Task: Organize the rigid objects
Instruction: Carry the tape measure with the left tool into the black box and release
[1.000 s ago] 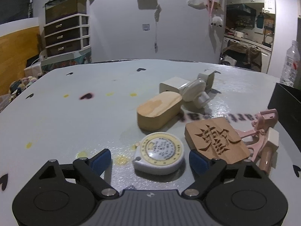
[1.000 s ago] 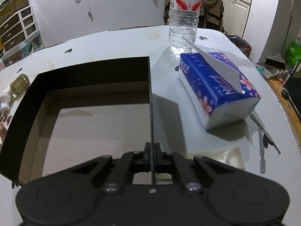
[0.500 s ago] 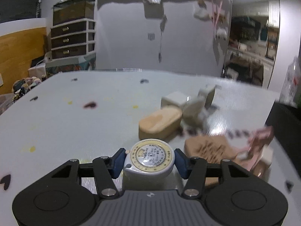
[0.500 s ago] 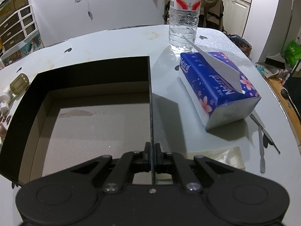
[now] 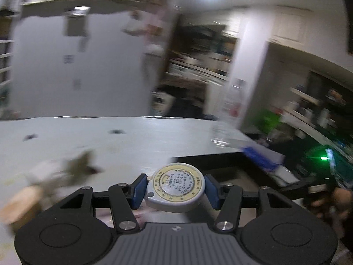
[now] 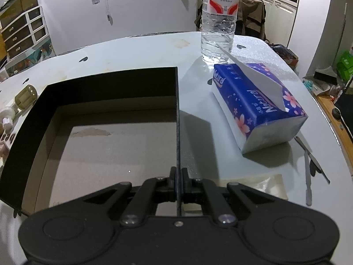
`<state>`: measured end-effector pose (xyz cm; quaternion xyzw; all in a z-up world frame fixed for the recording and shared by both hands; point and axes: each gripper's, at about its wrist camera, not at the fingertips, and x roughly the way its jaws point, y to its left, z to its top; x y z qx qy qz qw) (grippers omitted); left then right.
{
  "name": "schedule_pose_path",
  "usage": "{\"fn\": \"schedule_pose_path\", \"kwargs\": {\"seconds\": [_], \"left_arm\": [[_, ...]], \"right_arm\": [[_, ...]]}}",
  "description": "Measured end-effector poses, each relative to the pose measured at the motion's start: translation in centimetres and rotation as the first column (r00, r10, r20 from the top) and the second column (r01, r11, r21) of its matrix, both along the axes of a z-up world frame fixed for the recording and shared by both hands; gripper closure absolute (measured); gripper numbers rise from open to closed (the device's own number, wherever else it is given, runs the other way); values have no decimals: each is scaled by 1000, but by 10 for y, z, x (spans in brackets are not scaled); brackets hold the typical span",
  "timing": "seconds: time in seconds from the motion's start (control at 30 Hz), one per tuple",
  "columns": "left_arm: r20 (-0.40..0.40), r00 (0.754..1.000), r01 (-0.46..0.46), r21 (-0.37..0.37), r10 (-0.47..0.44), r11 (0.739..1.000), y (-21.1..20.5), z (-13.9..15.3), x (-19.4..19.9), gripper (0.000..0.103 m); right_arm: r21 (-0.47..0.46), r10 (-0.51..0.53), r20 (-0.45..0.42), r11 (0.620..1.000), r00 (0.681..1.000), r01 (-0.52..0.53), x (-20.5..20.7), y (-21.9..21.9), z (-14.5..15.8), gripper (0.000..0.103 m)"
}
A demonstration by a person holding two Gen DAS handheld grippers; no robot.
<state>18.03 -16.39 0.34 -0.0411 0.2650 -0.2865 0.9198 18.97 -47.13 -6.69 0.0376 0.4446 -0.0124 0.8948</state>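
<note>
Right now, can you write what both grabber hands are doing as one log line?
left gripper: shut on tape measure, lifted | right gripper: shut on box wall | box: empty

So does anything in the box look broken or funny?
Yes. The black box's cardboard floor has a scuffed, torn-looking patch near its far wall, where the top layer seems peeled away. Otherwise it is empty.

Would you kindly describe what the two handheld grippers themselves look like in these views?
Both share one design: a ribbed grey body, with black linkage arms pinned by silver screws above two black round housings. The left gripper carries blue pads on its fingertips. The right gripper looks black all over; its pad colour cannot be seen. No cables, markings or sleeves are visible.
</note>
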Motion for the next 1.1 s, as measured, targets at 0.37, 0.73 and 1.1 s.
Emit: {"fn": "schedule_pose_path", "kwargs": {"seconds": [0.37, 0.73, 1.1], "left_arm": [[-230, 967, 119, 17, -112, 993, -149, -27, 63, 47], [-384, 923, 21, 55, 2, 998, -205, -66, 114, 47], [-383, 923, -10, 33, 22, 999, -200, -64, 119, 16]], "right_arm": [[13, -8, 7, 1000, 1000, 8, -2, -2, 0, 100], [15, -4, 5, 1000, 1000, 4, -1, -2, 0, 100], [20, 6, 7, 1000, 1000, -6, -2, -3, 0, 99]]}}
